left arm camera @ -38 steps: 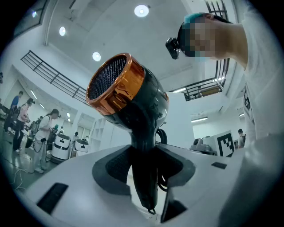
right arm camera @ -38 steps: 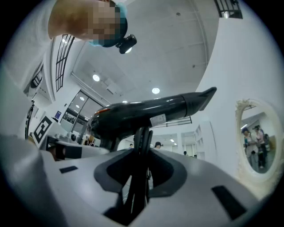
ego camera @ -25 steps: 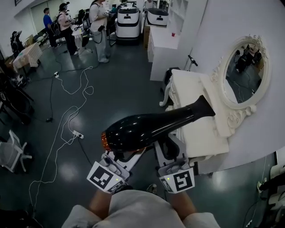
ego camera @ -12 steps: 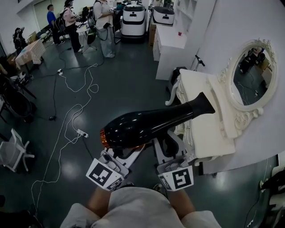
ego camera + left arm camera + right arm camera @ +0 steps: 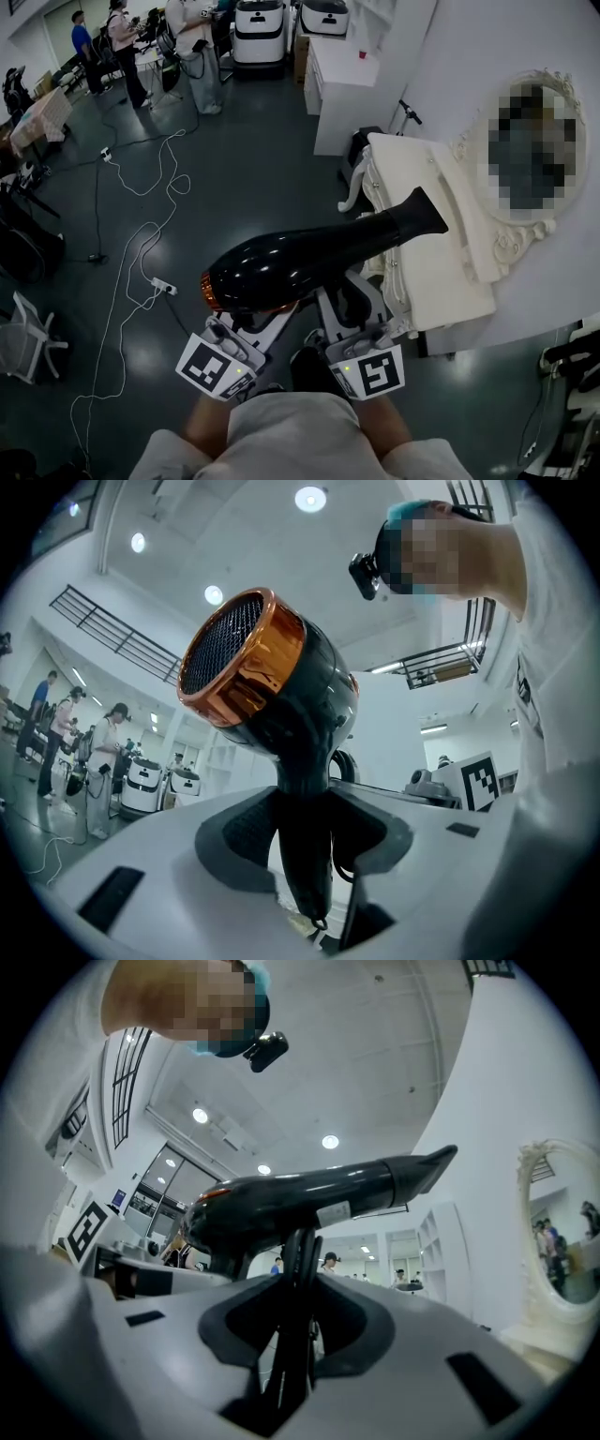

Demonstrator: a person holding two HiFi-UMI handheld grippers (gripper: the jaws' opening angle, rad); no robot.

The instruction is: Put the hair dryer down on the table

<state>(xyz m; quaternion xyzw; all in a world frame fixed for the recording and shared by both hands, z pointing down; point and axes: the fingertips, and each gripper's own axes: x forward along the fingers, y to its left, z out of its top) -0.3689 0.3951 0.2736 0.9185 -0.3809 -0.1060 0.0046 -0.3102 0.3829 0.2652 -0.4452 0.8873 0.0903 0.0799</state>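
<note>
A glossy black hair dryer [image 5: 300,262] with a copper rear grille hangs in the air in front of me, its nozzle reaching over the near corner of the white dressing table [image 5: 436,281]. In the left gripper view the left gripper [image 5: 305,827] is shut on the hair dryer's [image 5: 272,677] handle, grille pointing up and left. In the right gripper view the right gripper [image 5: 295,1312] is shut on the black looped cord [image 5: 298,1269] under the dryer body [image 5: 300,1194]. From the head view, both grippers [image 5: 258,323] [image 5: 345,305] sit under the dryer.
An oval white-framed mirror [image 5: 487,234] stands on the table by the wall. A white cabinet [image 5: 342,84] is further back. Cables [image 5: 141,216] and a power strip [image 5: 161,284] lie on the dark floor at left. A white chair [image 5: 23,337] and several people [image 5: 187,47] are beyond.
Both grippers and the dryer have moved together toward the dressing table and sunk slightly; the nozzle now reaches over the table's corner. Both grips are unchanged.
</note>
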